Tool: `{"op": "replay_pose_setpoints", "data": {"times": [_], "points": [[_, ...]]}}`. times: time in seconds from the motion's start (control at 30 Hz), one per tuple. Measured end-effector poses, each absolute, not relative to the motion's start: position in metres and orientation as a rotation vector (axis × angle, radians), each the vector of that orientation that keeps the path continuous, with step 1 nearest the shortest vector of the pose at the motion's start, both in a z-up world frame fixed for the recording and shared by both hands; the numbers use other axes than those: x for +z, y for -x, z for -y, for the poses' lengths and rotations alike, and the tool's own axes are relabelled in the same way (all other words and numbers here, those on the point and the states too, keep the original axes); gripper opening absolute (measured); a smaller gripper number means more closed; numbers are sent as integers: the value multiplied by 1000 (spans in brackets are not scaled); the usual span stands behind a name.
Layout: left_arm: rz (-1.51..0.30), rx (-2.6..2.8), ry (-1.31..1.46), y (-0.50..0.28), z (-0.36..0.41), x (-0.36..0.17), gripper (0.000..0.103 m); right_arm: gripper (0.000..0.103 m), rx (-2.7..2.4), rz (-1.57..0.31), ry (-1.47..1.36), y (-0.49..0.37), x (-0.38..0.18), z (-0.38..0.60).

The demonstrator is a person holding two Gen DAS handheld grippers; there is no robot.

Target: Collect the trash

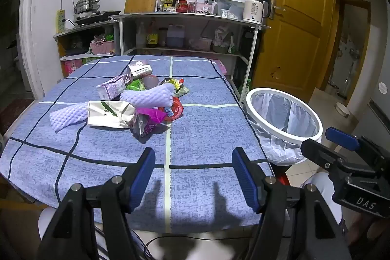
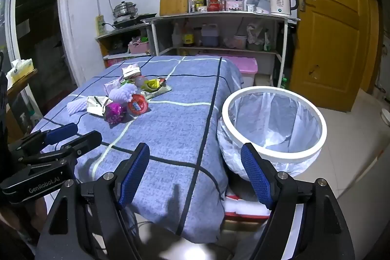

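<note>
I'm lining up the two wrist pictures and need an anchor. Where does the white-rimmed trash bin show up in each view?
Left wrist view: the trash bin sits at the right, off the table's right edge, above the right gripper.
Right wrist view: the trash bin sits right of centre, beside the table, above the gripper's right finger.
Shared landmark: the white kettle on the shelf by the door.

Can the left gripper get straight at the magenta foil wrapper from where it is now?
Probably yes. The left gripper is open and empty, and only bare blue cloth lies between it and the magenta foil wrapper, which sits at the pile's near edge. The white paper bag touches it on one side.
</note>
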State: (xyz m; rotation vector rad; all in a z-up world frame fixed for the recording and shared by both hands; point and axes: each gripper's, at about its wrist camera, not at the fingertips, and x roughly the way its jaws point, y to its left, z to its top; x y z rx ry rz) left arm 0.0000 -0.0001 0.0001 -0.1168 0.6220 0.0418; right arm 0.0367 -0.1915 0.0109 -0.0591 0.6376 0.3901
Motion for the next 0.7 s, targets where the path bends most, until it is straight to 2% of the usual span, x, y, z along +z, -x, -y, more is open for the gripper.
{"op": "replay_pose_setpoints", "data": {"times": [0.7], "points": [[-619,42,118,0,0,0,68,77,390,-643,59,-37,10,189]]}}
